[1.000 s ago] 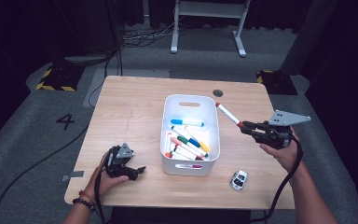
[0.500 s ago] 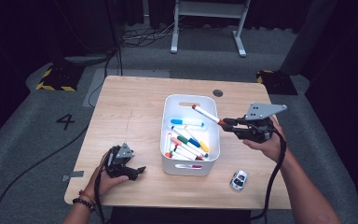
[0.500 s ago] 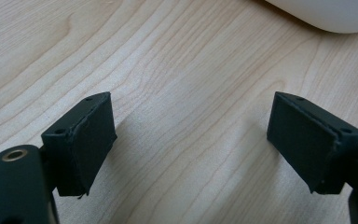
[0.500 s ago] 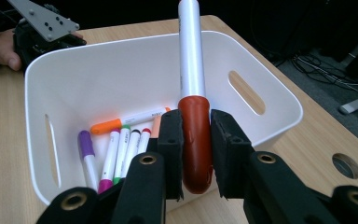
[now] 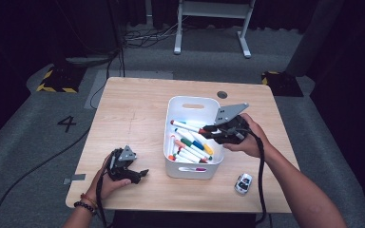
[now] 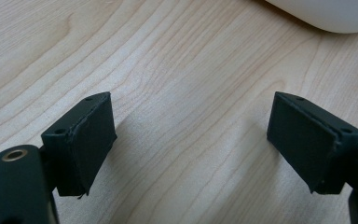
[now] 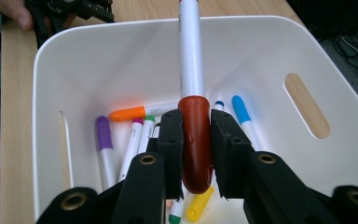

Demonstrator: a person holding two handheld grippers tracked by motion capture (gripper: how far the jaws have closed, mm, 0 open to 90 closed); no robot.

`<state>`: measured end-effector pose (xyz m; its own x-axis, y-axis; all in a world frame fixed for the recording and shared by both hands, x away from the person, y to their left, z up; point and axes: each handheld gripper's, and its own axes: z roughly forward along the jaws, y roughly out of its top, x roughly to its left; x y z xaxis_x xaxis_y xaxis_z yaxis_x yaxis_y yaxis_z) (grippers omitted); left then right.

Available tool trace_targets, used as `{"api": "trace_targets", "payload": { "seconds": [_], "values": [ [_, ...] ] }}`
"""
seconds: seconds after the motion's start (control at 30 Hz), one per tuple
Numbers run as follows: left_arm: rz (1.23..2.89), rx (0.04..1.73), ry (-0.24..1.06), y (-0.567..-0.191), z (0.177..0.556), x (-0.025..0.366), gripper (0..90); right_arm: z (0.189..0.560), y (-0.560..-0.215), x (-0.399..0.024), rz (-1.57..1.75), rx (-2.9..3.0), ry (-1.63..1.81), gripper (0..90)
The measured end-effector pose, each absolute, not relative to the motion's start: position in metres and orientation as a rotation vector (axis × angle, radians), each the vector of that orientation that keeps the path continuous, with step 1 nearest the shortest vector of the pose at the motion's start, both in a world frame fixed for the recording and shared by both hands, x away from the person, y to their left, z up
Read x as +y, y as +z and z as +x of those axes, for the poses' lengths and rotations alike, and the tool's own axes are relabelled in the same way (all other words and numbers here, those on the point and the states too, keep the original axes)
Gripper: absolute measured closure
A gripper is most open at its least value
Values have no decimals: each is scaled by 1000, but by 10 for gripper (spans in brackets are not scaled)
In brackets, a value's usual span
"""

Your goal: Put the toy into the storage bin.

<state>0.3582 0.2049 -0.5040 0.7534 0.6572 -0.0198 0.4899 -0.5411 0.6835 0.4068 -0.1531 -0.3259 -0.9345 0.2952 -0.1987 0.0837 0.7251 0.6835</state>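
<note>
My right gripper [image 5: 208, 128] [image 7: 196, 140] hangs over the white bin [image 5: 192, 101] [image 7: 46, 60], shut on the red cap of a white marker [image 5: 186, 127] [image 7: 190, 60] that points out across the bin toward its left side. Several markers [image 5: 190, 148] [image 7: 130, 113] with coloured caps lie on the bin's floor below. My left gripper [image 5: 141, 173] [image 6: 191, 140] rests on the wooden table [image 5: 133, 114] [image 6: 177, 56] left of the bin, open, with bare wood between its pads.
A small toy car [image 5: 243, 183] sits on the table near the front edge, right of the bin. A round grommet [image 5: 222, 94] marks the table's far side. Dark floor with cables surrounds the table.
My right gripper has carried the red-capped marker leftward from beyond the bin's right rim to above the bin's inside. The left gripper has kept still.
</note>
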Motion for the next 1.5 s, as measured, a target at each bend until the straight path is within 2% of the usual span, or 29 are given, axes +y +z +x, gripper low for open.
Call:
{"api": "trace_targets", "payload": {
  "seconds": [0.43, 0.9, 1.07, 1.3, 1.5],
  "values": [
    [2255, 855, 313, -504, 358, 205, 154, 413, -341, -130, 240, 2773, 803, 749],
    [2256, 855, 313, -504, 358, 205, 154, 414, -352, -138, 236, 2877, 700, 742],
    [2256, 855, 313, -504, 358, 205, 154, 415, -352, -146, 273, 2836, 744, 635],
    [2255, 855, 313, -504, 358, 205, 154, 409, -342, -165, 309, 2756, 899, 554],
    [2255, 856, 313, -504, 358, 205, 154, 400, -335, -196, 407, 2607, 1086, 427]
  ]
}}
